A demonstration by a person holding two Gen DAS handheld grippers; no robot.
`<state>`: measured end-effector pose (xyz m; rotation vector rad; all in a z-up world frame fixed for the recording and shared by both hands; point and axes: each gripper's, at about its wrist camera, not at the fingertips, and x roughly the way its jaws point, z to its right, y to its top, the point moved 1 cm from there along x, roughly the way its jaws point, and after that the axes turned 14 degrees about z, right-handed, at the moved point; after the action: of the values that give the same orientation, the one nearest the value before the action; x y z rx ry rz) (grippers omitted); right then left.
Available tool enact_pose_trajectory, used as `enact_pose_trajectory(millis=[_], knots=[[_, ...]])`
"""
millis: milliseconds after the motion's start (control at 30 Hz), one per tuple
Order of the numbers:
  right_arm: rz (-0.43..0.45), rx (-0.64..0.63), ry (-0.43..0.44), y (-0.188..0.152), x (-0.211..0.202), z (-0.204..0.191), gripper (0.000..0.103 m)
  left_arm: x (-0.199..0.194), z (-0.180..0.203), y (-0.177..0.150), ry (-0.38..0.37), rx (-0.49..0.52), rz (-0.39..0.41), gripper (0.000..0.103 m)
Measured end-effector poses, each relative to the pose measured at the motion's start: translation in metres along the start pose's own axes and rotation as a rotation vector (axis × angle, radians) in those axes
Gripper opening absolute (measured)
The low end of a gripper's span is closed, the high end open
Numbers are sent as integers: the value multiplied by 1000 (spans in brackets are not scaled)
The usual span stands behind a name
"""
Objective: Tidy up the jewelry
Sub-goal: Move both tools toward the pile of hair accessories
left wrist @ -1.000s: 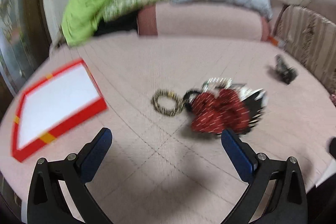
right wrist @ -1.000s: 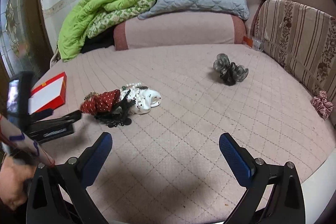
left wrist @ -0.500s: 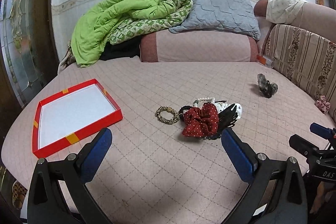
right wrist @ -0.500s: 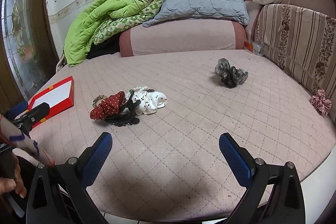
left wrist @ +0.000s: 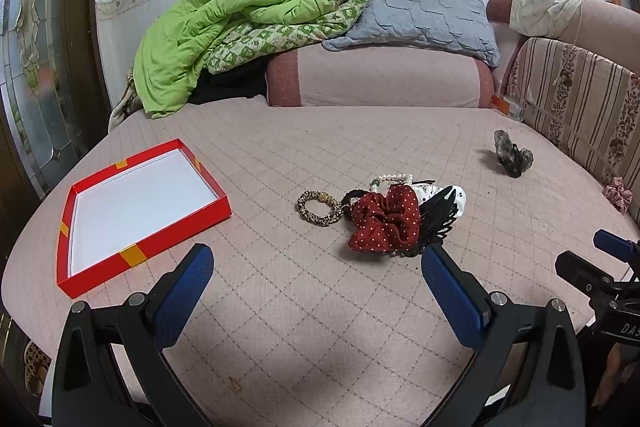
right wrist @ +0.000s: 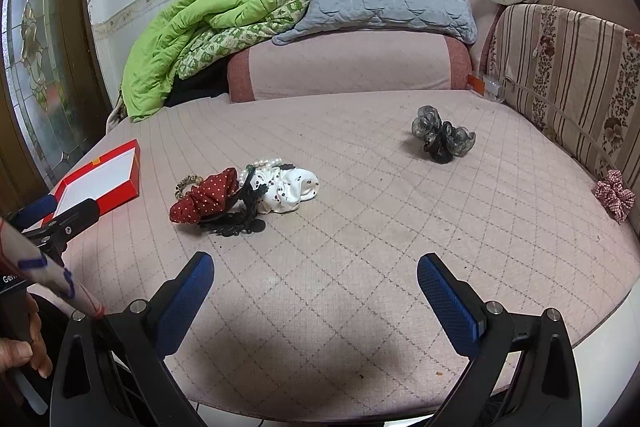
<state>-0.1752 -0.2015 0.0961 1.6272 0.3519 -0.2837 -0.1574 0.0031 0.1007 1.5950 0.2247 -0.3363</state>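
Note:
A pile of accessories lies mid-bed: a red dotted scrunchie [left wrist: 386,221] [right wrist: 206,197], a leopard hair tie [left wrist: 318,207], a pearl bracelet [left wrist: 394,179], a black claw clip [right wrist: 240,217] and a white dotted scrunchie [right wrist: 290,189]. An empty red tray [left wrist: 146,249] [right wrist: 98,183] with a white bottom sits to the left. A grey-black scrunchie [right wrist: 442,137] [left wrist: 512,157] lies farther right. My left gripper [left wrist: 316,271] is open and empty, above the near bed, short of the pile. My right gripper [right wrist: 316,279] is open and empty too.
A pink checked scrunchie [right wrist: 614,195] lies by the striped sofa back [right wrist: 568,67]. A green quilt [left wrist: 224,39], a grey pillow [left wrist: 416,15] and a pink bolster [left wrist: 376,79] line the far side. The pink quilted bed cover [right wrist: 380,227] ends just below my grippers.
Both grippers have pulled back and risen, so the pile and tray look smaller and farther. Nothing on the bed has moved; both grippers stay open.

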Motion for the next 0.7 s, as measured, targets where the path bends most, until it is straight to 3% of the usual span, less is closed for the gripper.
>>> enact_pose_trajectory(millis=[700], knots=[[-37,-4,7,-3,14,-7,103,21,-7,-13,-1,-23,-61,103]])
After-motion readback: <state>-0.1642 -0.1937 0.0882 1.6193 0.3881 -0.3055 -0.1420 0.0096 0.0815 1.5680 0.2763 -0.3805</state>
